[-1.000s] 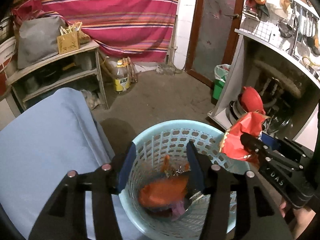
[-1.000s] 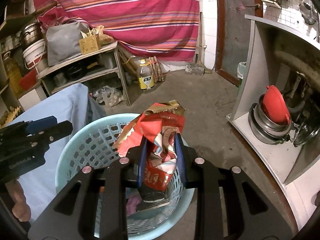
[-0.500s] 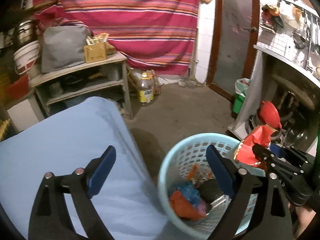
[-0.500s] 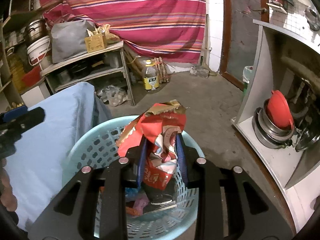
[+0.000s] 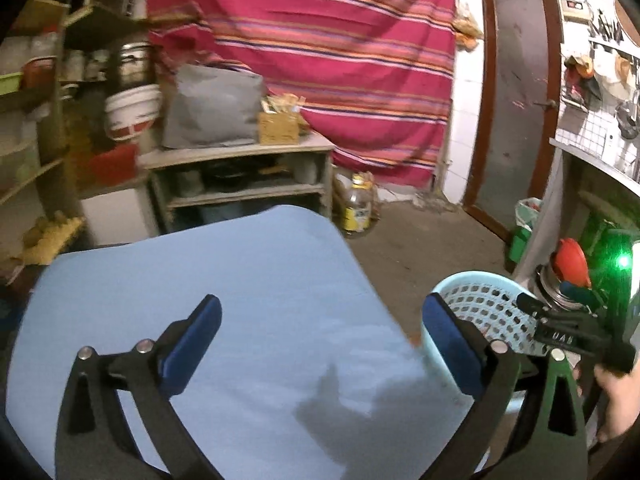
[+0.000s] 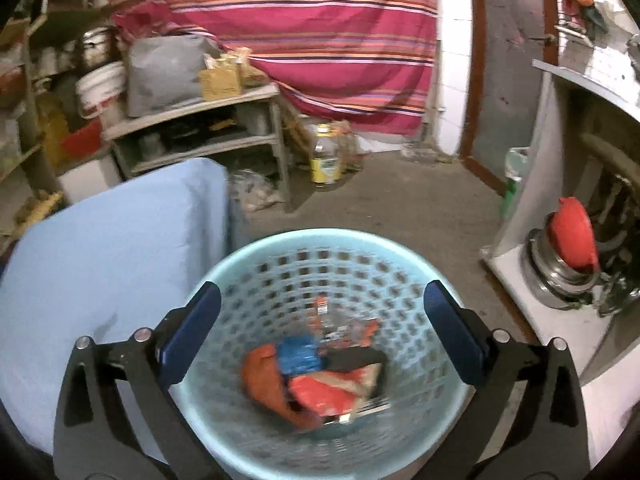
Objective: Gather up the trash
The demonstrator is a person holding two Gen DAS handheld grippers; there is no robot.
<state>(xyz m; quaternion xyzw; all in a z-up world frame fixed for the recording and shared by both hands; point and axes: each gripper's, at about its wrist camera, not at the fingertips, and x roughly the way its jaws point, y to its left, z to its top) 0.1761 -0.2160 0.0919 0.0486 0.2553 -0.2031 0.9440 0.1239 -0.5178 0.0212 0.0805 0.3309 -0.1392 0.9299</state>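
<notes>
**Both tongs empty, wrappers lying in the basket**

Striped pink-and-red cloth (image 6: 320,32) hangs across the back wall of a cluttered storeroom with a bare concrete floor (image 6: 400,208). On that floor, just beside the right edge of the light blue cloth-covered desk (image 5: 240,300), stands the pale blue perforated plastic basket (image 6: 404,252).

Right tongs (image 6: 322,332) hover directly above the basket's mouth, jaws wide apart and holding nothing. Straight below them, at the bottom of the basket, lies the crumpled trash: a red-and-white foil snack bag (image 6: 332,392) nearest the viewer, with orange and blue wrappers (image 6: 296,356) touching it behind. The picture is blurred there, so finer detail cannot be told.

Left tongs (image 5: 320,340) are also spread open and empty, held over the near part of the desk. From the left wrist view the desk top shows no litter, only shadow; the basket (image 5: 480,304) sits off to the right, with the right tongs (image 5: 532,308) over its rim.

Judging from this, the next piece must be found elsewhere. Whichever tongs lie nearer to it should fetch it; the basket lies closer to the right hand.
</notes>
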